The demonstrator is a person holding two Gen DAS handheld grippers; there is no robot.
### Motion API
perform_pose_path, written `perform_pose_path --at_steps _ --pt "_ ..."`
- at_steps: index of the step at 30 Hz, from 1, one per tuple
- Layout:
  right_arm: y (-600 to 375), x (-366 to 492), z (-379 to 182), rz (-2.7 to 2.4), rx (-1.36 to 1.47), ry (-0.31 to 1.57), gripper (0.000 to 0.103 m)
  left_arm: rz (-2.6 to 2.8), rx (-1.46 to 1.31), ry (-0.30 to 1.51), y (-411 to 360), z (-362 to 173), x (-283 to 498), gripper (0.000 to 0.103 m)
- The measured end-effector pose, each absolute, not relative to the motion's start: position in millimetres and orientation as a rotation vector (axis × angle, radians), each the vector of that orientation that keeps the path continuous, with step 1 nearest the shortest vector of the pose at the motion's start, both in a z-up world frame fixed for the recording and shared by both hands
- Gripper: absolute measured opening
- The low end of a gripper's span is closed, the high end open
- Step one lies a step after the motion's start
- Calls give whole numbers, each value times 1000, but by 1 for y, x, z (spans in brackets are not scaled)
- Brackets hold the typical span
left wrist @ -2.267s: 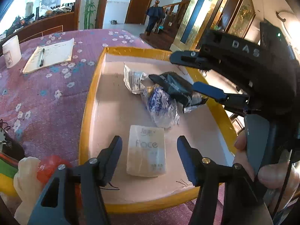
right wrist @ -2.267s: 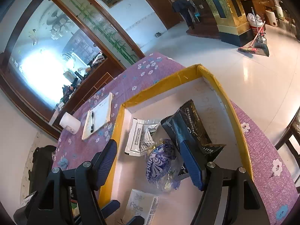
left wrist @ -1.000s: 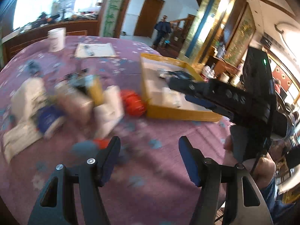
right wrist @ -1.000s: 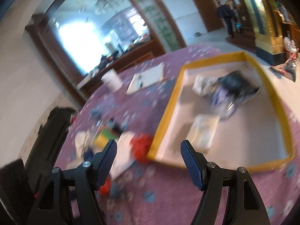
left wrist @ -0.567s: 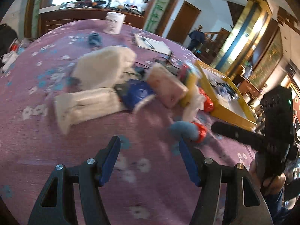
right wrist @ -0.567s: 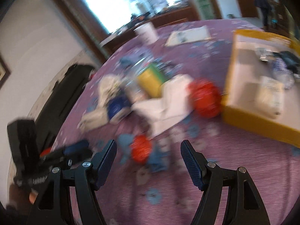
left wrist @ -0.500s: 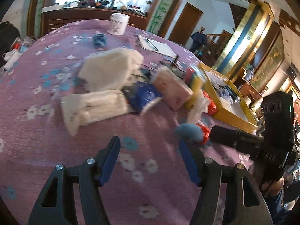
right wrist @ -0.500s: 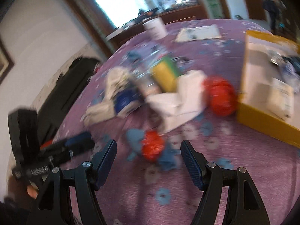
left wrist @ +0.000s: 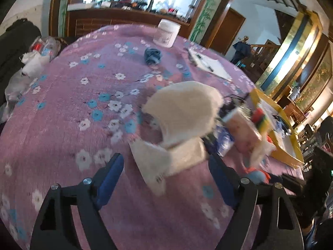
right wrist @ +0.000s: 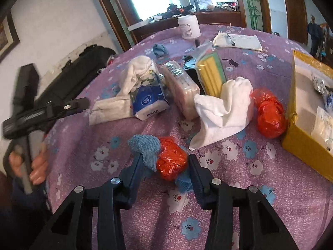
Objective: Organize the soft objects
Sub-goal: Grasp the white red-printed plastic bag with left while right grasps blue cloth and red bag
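My right gripper (right wrist: 166,164) has its jaws on either side of a crumpled red plastic bag (right wrist: 171,160) that lies on a blue knitted cloth (right wrist: 145,145); whether they press it I cannot tell. A white towel (right wrist: 224,108), a second red bag (right wrist: 268,112), a Vinda tissue pack (right wrist: 147,102), a pink packet (right wrist: 181,85) and a yellow sponge pack (right wrist: 212,73) lie beyond. My left gripper (left wrist: 166,179) is open and empty before a cream cloth (left wrist: 185,112) and a white packet (left wrist: 164,162).
The yellow-rimmed cardboard tray (right wrist: 299,141) with packets inside stands at the right. A white tub (right wrist: 188,29), a notepad with pen (right wrist: 237,39) and a blue sock ball (left wrist: 153,55) sit far back on the purple flowered tablecloth (left wrist: 72,108). A black bag (right wrist: 79,66) lies off the left edge.
Both grippers swung away from the tray to the pile of soft things. My right gripper has come down around the red bag and narrowed. My left gripper moved closer to the cream cloth.
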State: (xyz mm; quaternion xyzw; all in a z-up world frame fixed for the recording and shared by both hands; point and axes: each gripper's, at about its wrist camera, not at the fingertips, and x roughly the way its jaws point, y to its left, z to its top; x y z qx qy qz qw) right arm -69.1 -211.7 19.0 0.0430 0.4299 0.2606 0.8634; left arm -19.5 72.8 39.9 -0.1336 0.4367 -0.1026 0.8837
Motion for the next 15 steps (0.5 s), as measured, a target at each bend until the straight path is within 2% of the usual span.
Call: perform_pose_path --at_steps 7,12,15 --pt "-217 -69 20 555 142 897 47 -262 -252 1012 58 19 4 83" --pt "-219 -68 20 555 156 892 47 -419 -157 1046 23 23 -35 83" --pt "-219 -69 21 555 160 887 47 -410 -50 982 6 37 -56 90"
